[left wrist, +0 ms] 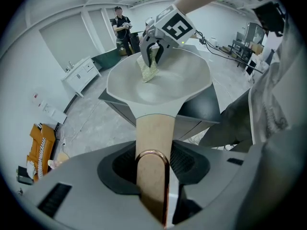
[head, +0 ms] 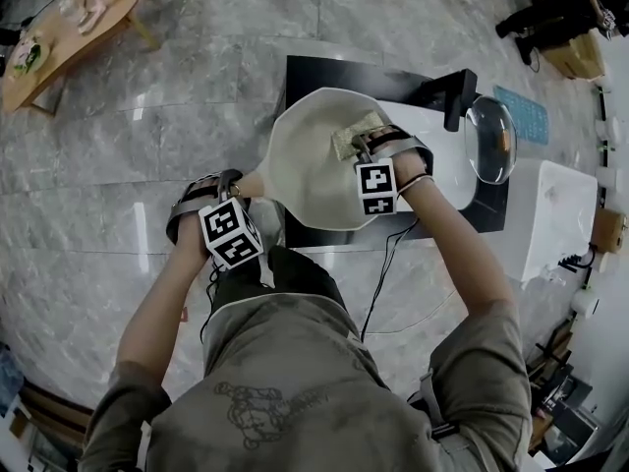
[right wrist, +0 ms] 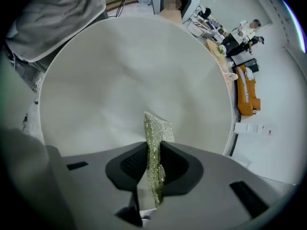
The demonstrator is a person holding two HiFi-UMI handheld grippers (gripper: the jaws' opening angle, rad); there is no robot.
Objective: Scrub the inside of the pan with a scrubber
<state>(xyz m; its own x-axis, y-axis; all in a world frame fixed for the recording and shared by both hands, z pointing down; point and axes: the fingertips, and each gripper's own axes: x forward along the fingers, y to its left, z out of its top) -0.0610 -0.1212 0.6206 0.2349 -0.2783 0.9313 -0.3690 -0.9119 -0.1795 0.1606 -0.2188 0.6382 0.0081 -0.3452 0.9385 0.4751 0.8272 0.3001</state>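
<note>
Right gripper jaws pinch a glittery green scrubber; left gripper jaws clamp the cream pan handle.

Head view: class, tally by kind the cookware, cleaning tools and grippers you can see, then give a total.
Pan: 1
Scrubber: 1
Glass lid: 1
Grippers: 2 (left gripper, right gripper)
Total: 5
</note>
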